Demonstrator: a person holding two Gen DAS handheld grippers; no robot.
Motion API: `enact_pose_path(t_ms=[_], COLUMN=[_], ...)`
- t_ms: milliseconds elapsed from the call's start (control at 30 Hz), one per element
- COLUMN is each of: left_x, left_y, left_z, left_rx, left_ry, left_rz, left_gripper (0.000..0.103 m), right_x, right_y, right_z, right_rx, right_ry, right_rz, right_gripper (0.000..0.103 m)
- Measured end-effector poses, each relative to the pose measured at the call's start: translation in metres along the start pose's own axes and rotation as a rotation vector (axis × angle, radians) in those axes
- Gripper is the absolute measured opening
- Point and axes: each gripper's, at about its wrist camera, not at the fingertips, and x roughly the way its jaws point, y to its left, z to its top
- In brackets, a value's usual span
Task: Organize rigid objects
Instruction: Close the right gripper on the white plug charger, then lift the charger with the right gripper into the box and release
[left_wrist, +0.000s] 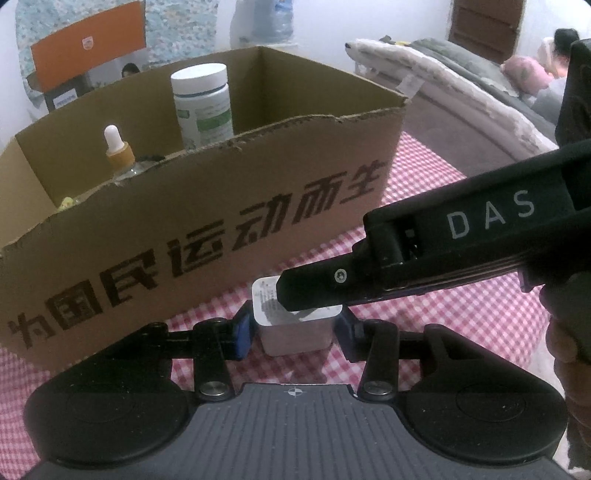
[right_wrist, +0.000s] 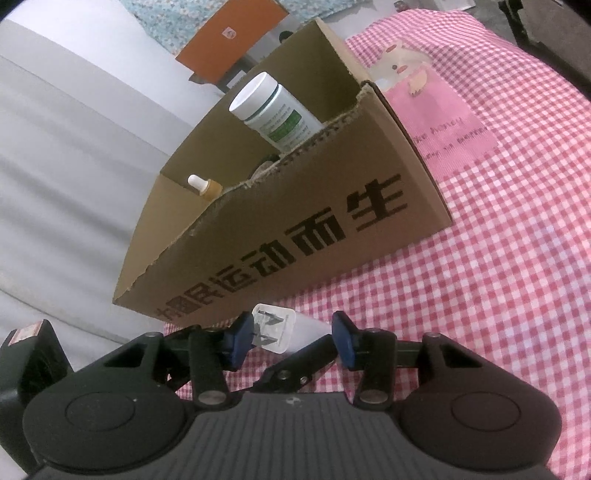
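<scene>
the left hand-held gripper (left_wrist: 293, 330) clamps its blue pads on the two sides of a small white cube-shaped plastic plug charger (left_wrist: 295, 328), which sits on a pink-and-white checked cloth (left_wrist: 443, 295) just in front of the box. the right hand-held gripper (right_wrist: 291, 338) reaches in over the same charger (right_wrist: 275, 326), one blue pad at its pronged face; its other pad stands clear, so its jaws are partly open and whether it grips cannot be told. just behind stands a brown cardboard box with a torn rim and black printed characters (left_wrist: 207, 236). inside it stand a white-capped plastic bottle with a green label (left_wrist: 203, 107) and a small glass dropper bottle with a tan collar (left_wrist: 120, 155), well apart.
</scene>
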Motion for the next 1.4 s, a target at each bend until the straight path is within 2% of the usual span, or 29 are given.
enact_pose_path(t_ms=[300,700,900,1033,1200,1400], left_x=[-0.005,-0.003,-0.025,-0.051,-0.082,-0.08], left_y=[-0.009,-0.009,-0.005,-0.002,0.005,0.013], left_z=[-0.005,-0.004,0.001,0.015,0.047,0.094], left_rx=[0.025,0.029,0.027,0.039,0.05,0.048], left_ry=[0.009,0.008,-0.039,-0.106,-0.2,-0.253], left_rz=[-0.017,-0.02,-0.024,-0.01,0.003,0.001], left_gripper=[0.045,0.044,0.043,0.043,0.043,0.042], right_x=[-0.011,-0.009,-0.012,-0.026,-0.053,-0.071], right_y=[-0.005,-0.003,0.01,0.031,0.065,0.099], right_z=[-0.016,-0.012,-0.01,-0.004,0.016,0.059], right_rx=[0.011,0.008,-0.026,-0.09,-0.204,-0.337], right_ry=[0.003,-0.003,-0.005,-0.032,-0.089,-0.143], right_rz=[-0.011,-0.023,-0.02,-0.003,0.034,0.033], right_gripper=[0.05,0.051,0.05,0.05,0.05,0.05])
